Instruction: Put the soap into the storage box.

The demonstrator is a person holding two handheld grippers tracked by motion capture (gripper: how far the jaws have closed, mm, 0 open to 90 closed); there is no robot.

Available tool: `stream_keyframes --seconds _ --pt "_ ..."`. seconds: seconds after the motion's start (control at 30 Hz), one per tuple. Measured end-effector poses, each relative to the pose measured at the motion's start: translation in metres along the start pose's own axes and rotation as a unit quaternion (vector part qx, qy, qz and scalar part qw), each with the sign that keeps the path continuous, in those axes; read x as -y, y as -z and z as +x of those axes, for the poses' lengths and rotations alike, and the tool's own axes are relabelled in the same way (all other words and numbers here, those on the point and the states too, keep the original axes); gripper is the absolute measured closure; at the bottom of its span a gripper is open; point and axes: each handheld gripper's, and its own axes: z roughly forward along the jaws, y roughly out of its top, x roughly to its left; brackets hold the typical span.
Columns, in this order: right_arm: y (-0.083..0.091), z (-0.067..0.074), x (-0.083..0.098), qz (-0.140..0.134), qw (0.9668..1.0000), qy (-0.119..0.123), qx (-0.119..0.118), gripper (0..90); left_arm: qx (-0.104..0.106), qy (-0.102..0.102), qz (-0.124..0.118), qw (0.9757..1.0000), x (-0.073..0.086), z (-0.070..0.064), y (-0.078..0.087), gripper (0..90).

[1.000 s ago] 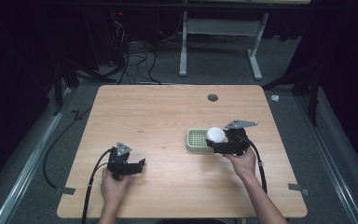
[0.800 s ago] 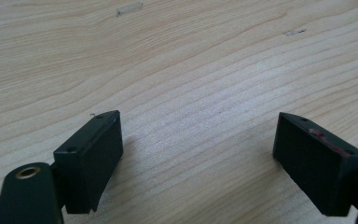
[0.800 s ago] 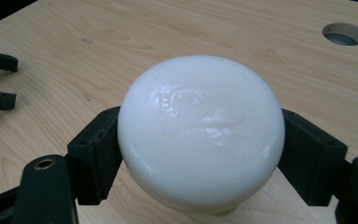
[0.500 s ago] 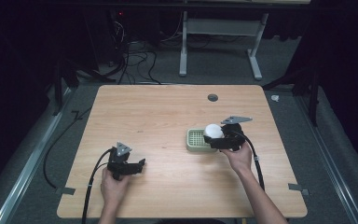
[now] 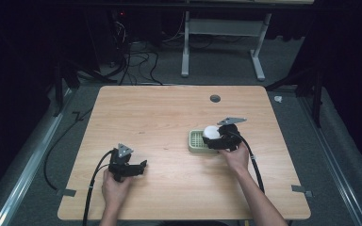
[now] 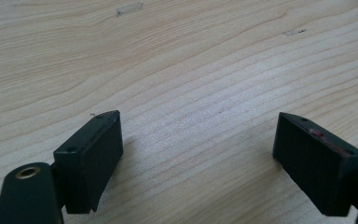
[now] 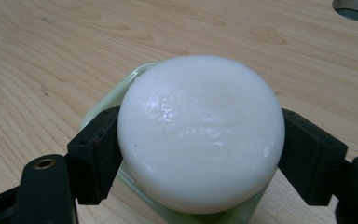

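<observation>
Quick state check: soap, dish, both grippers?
soap: clamped between the right jaws, over the dish; contact with it unclear
dish: flat on the table, partly under the soap
right gripper: shut on the soap
left gripper: open, nothing between the jaws, low over bare wood

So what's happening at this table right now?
A person works at a wooden table with a hand-held gripper in each hand. The right hand-held gripper is clamped on a round white bar of soap, one jaw on each side, holding it right over a pale green soap dish; whether it already touches the dish can't be told. The left hand-held gripper sits idle near the table's front left, jaws wide apart with nothing between them.
</observation>
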Motion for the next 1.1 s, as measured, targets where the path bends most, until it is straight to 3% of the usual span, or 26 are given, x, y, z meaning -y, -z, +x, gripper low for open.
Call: stream_keyframes --seconds 0.27,1.1 --pt "-0.008 0.003 0.001 0.009 0.9999 0.013 0.006 23.4 0.0 0.0 0.0 1.0 0.0 0.0 0.0 16.4" --pt "-0.026 0.005 0.006 0.039 0.9991 0.015 0.009 23.1 -0.001 -0.001 0.001 1.0 0.0 0.0 0.0 16.4"
